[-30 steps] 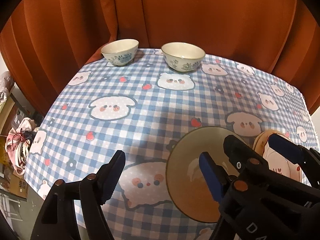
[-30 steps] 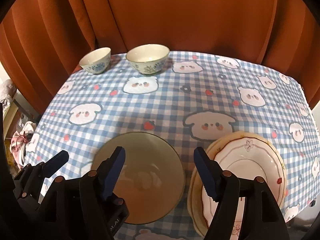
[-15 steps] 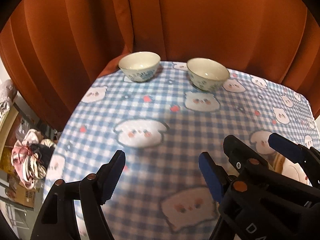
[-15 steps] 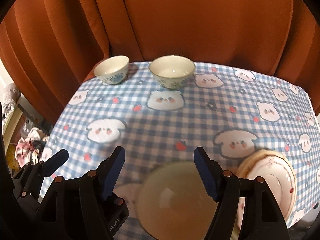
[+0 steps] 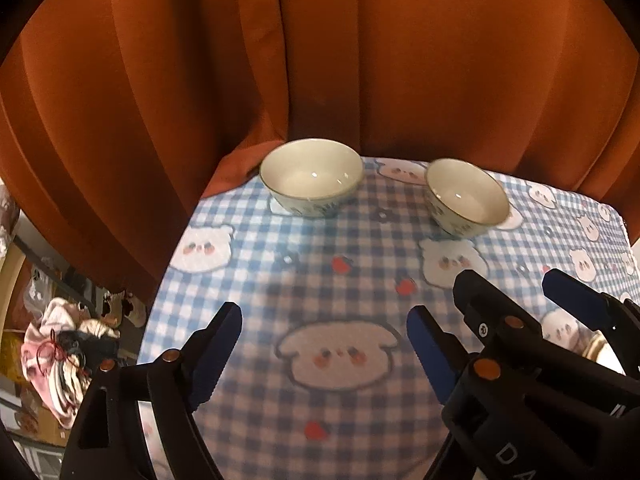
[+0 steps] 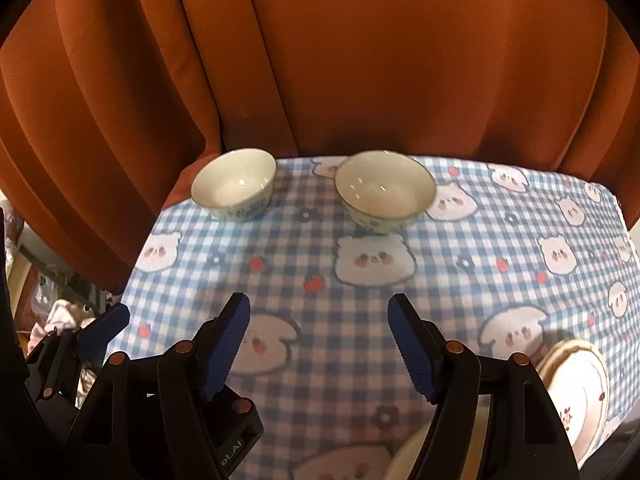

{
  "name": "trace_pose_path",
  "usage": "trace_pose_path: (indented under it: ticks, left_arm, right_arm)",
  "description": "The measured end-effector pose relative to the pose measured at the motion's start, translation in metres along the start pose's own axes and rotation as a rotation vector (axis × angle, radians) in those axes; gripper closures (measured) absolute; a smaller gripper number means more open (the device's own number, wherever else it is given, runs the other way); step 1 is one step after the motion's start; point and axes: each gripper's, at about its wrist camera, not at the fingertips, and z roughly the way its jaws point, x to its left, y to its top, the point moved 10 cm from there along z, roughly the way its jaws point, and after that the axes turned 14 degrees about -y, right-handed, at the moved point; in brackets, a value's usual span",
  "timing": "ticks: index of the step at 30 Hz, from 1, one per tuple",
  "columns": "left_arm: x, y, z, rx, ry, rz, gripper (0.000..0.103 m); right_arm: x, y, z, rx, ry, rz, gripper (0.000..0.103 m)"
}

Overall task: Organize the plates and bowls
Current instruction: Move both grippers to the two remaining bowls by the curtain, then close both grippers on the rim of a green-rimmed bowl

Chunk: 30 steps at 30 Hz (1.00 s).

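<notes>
Two small white bowls with blue patterns stand at the far edge of the checked tablecloth (image 5: 344,400): a left bowl (image 5: 311,176) (image 6: 234,188) and a right bowl (image 5: 466,198) (image 6: 384,188). My left gripper (image 5: 323,320) hovers over the cloth short of them, its jaws opening with nothing between them. Beside it, my right gripper (image 6: 318,308) is open and empty. A stack of plates (image 6: 580,384), the top one white with a small print, lies at the near right. The pale rim of another plate (image 6: 404,460) shows under the right gripper.
An orange curtain (image 5: 320,60) hangs close behind the bowls and wraps the table's far left corner. The table's left edge drops to a floor with a heap of cloth and bags (image 5: 60,360).
Both grippers have moved forward over the table toward the two bowls, which now look larger. The large plate and the plate stack have slid down and mostly out of view.
</notes>
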Motion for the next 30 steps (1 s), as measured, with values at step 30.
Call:
trace_pose_path:
  ticks: [30]
  left_arm:
    - [0.089, 0.13, 0.125, -0.035, -0.014, 0.082, 0.024]
  right_arm:
    - [0.084, 0.123, 0.135, -0.042, -0.082, 0.129, 0.015]
